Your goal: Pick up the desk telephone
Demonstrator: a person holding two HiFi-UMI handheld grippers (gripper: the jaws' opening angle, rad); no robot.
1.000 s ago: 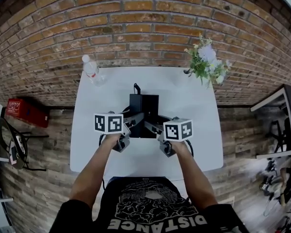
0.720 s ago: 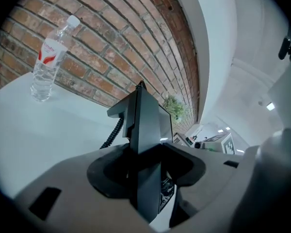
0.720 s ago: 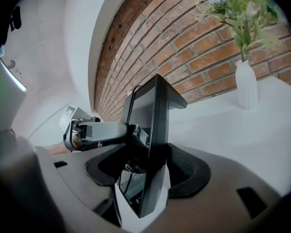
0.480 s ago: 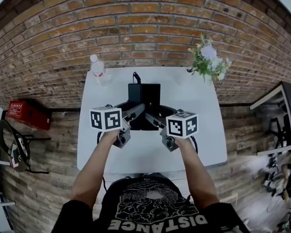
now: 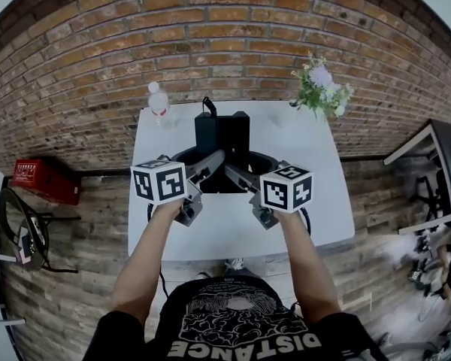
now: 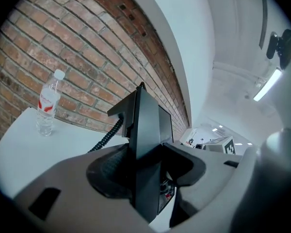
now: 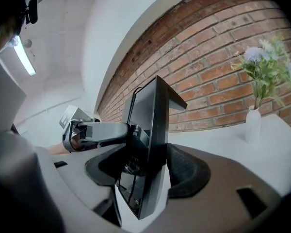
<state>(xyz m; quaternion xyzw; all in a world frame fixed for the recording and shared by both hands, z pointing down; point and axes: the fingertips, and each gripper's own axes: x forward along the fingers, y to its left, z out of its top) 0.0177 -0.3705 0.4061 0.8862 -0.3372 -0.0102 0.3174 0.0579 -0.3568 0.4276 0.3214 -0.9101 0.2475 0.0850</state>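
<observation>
A white desk [image 5: 316, 198] stood against a brick wall [image 5: 210, 36] on a plank floor [image 5: 75, 247] in the head view, with a water bottle [image 5: 159, 100] at its far left corner, a vase of flowers [image 5: 321, 89] at its far right corner and a red box [image 5: 45, 180] on the floor to the left. The left gripper [image 5: 213, 162] and right gripper [image 5: 234, 174] held the black desk telephone [image 5: 222, 134] upright near the desk's far edge. In the left gripper view, the jaws were clamped on the telephone's thin edge, a coiled cord [image 6: 105, 136] hung beside it, and most of the keypad was hidden. In the right gripper view, the jaws pinched the opposite edge. Whether the base touched the desk could not be made out.
</observation>
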